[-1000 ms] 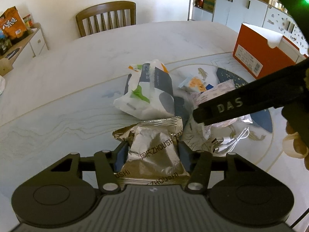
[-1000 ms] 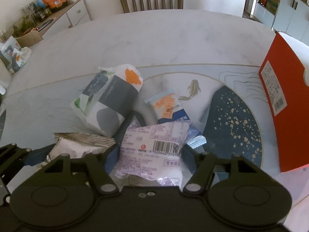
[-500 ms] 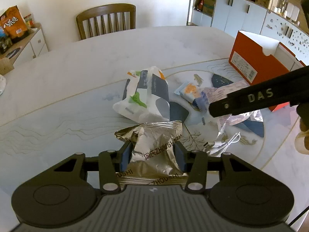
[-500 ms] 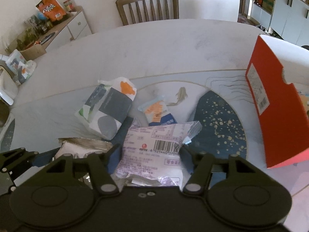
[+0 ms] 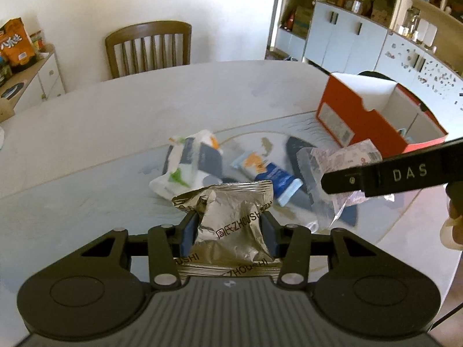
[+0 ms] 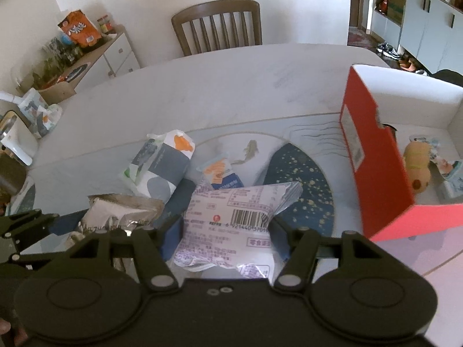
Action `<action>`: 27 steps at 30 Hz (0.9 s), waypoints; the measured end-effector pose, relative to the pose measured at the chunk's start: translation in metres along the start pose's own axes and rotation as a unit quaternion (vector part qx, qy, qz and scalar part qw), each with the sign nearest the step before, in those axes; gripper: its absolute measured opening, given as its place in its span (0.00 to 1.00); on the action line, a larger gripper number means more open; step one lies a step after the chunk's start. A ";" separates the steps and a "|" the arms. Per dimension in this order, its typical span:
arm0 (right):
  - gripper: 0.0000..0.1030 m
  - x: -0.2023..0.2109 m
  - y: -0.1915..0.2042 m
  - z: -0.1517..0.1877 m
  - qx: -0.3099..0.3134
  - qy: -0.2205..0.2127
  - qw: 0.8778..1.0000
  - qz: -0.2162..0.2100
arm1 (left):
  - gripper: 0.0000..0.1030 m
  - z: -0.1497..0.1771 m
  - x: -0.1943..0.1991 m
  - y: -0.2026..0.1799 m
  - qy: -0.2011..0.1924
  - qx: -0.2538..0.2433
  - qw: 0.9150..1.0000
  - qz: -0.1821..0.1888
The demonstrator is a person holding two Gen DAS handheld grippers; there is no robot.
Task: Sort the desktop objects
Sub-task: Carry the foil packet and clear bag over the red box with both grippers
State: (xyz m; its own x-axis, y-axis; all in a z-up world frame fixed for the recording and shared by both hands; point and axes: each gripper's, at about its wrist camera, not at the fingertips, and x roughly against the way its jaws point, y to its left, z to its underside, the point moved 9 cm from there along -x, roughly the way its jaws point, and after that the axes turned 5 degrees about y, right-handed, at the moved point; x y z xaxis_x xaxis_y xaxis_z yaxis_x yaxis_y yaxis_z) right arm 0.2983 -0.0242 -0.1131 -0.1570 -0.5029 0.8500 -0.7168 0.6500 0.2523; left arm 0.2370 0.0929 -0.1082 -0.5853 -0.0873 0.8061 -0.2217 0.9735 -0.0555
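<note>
The left tongs (image 5: 230, 228) are closed on a crumpled foil packet (image 5: 231, 225), held above the desk (image 5: 115, 121). The right tongs (image 6: 228, 231) pinch a white packet (image 6: 231, 225) (barcode side up), also lifted clear. In the left view that packet shows at 3 o'clock beside the right tongs' finger marked DAS.

On the desk beyond, at 12 o'clock, lie a tissue pack (image 6: 162, 162) and a small blue-and-orange sachet (image 6: 221, 173), near each other. At 2 o'clock stands the open red box (image 6: 373, 159), with a plush toy (image 6: 416, 167) and other small packets inside. A chair (image 6: 217, 26) sits at the far edge.
</note>
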 end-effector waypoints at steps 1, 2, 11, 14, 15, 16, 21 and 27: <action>0.61 0.003 -0.001 0.001 -0.001 -0.002 1.000 -0.002 | 0.45 -0.001 0.002 -0.003 -0.001 -0.001 1.000 0.003; 0.61 0.006 -0.003 0.002 -0.002 -0.003 1.000 -0.002 | 0.45 -0.003 0.004 -0.006 -0.002 0.000 1.000 0.007; 0.61 0.042 -0.024 0.012 -0.006 -0.020 1.000 -0.015 | 0.45 -0.016 0.023 -0.037 -0.008 -0.004 0.999 0.039; 0.61 0.054 -0.033 0.013 -0.007 -0.025 1.000 -0.015 | 0.45 -0.024 0.030 -0.052 -0.015 -0.013 0.999 0.050; 0.61 0.059 -0.037 0.013 -0.009 -0.027 0.999 -0.016 | 0.45 -0.026 0.031 -0.057 -0.018 -0.015 0.998 0.053; 0.61 0.063 -0.041 0.013 -0.011 -0.029 0.999 -0.017 | 0.45 -0.029 0.033 -0.062 -0.020 -0.017 0.998 0.057; 0.61 0.080 -0.061 0.012 -0.016 -0.038 0.999 -0.010 | 0.45 -0.040 0.038 -0.086 -0.028 -0.026 0.997 0.073; 0.61 0.095 -0.088 0.011 -0.019 -0.043 0.999 -0.008 | 0.45 -0.054 0.040 -0.113 -0.036 -0.037 0.995 0.082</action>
State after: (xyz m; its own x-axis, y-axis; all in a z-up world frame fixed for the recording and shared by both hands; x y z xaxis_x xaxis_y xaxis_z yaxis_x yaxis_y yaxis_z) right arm 0.3391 -0.1348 -0.0596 -0.2047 -0.5605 0.8025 -0.6933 0.6618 0.2854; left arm 0.2806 -0.0089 -0.0380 -0.6643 0.0623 0.7449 -0.0609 0.9887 -0.1371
